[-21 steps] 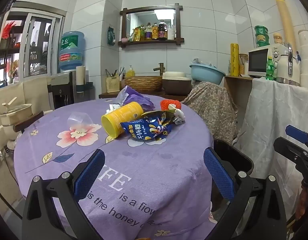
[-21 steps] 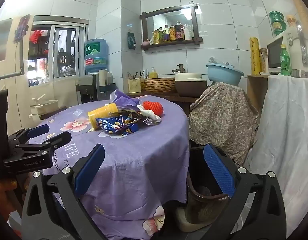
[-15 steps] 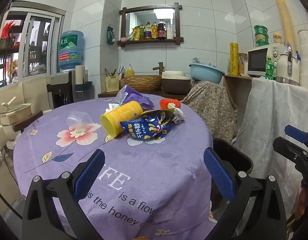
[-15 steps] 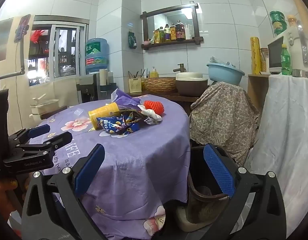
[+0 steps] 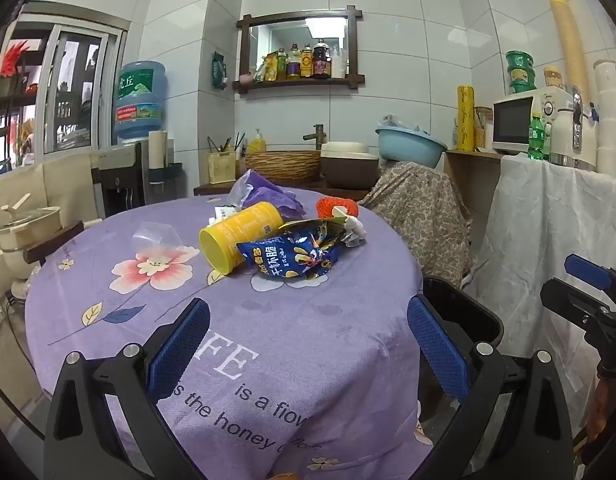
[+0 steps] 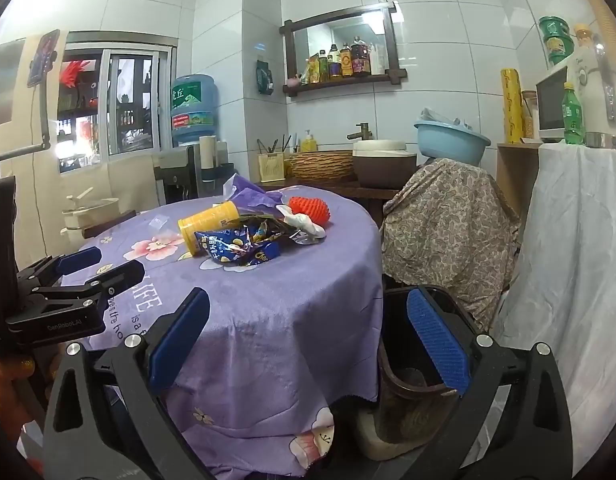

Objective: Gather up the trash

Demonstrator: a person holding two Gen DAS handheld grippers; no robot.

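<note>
A pile of trash lies on the round table with a purple cloth point(image 5: 308, 344): a yellow can on its side point(image 5: 238, 236), a blue snack bag point(image 5: 296, 254), a purple wrapper point(image 5: 268, 196), a red foam net point(image 5: 336, 207), white crumpled paper point(image 5: 354, 234) and a clear plastic cup point(image 5: 156, 236). My left gripper point(image 5: 308, 344) is open and empty over the table's near edge, short of the pile. My right gripper point(image 6: 308, 340) is open and empty beside the table, above a dark trash bin point(image 6: 412, 384). The pile also shows in the right wrist view point(image 6: 244, 236).
The bin also shows at the table's right edge point(image 5: 464, 316). A chair draped in patterned cloth point(image 5: 420, 216) stands behind it. A counter with white cloth point(image 5: 556, 232) holds a microwave. A sink counter with baskets point(image 5: 284, 164) is behind the table. A water dispenser point(image 5: 136, 160) stands at left.
Both grippers have crept slightly forward toward the table. The trash has not moved and the jaws stay open.
</note>
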